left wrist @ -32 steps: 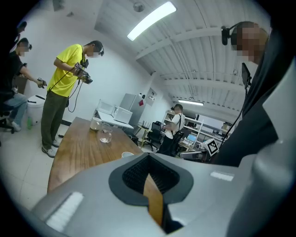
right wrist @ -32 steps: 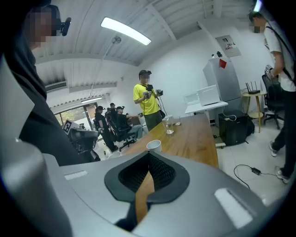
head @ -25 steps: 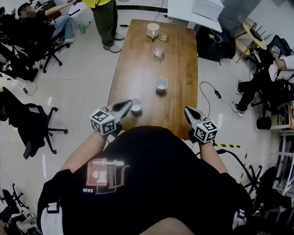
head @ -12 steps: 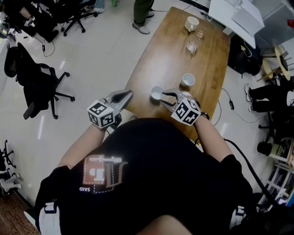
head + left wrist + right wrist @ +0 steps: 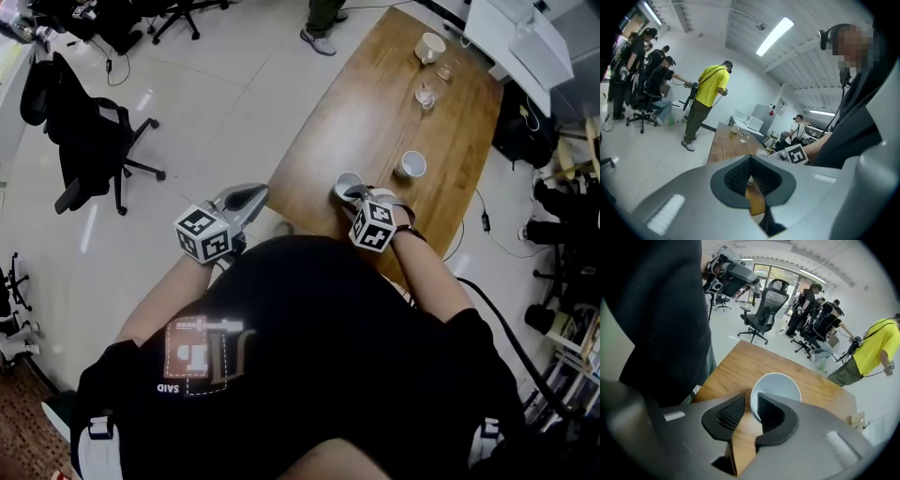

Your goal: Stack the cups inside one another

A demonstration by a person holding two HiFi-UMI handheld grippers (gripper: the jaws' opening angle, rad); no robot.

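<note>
A white cup (image 5: 348,185) (image 5: 780,384) stands near the front end of the wooden table (image 5: 375,122). My right gripper (image 5: 360,194) (image 5: 750,401) points steeply down over it. Its jaws are closing, one pad outside and one inside the cup's near rim, with a thin gap still showing. A second white cup (image 5: 410,165) stands just beyond, and a third (image 5: 431,46) at the far end. My left gripper (image 5: 247,197) (image 5: 750,159) hangs off the table's left edge, shut and empty.
Two clear glasses (image 5: 427,96) (image 5: 444,70) stand on the far half of the table. A black office chair (image 5: 89,141) is on the floor to the left. People stand and sit around the room, one in a yellow shirt (image 5: 711,89).
My right gripper swung in from the table's right edge, rolled over and opened, and now straddles the near cup's rim. The left gripper drifted away from that cup, off the table's left side.
</note>
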